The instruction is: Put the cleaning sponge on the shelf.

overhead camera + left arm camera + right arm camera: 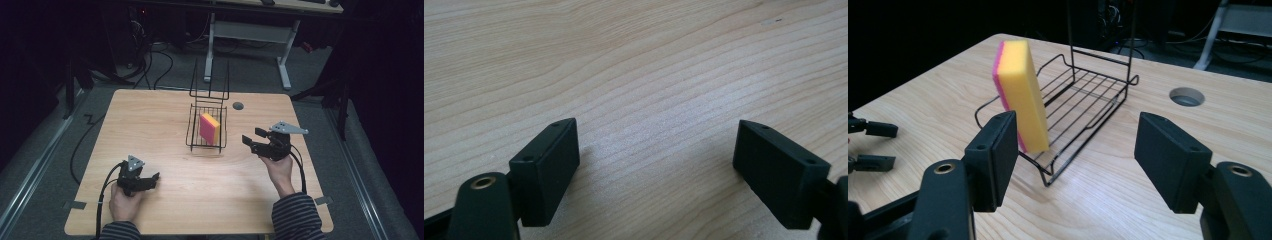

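Observation:
A yellow sponge with a pink back (210,128) stands on edge inside a black wire rack (205,146) at the middle of the wooden table. My right gripper (252,136) hovers just right of the rack, jaws open and pointing left toward it, with nothing between them. In the right gripper view the sponge (1023,95) leans upright at the near left of the rack (1120,100), beyond my open jaws (1078,135). My left gripper (155,178) rests near the table's front left, open over bare wood (656,150); its fingertips (873,145) show far left in the right gripper view.
A round cable hole (238,106) sits in the tabletop behind and right of the rack. A white desk frame (247,32) and cables stand on the floor beyond the table. Bare wood surrounds the rack on both sides and in front.

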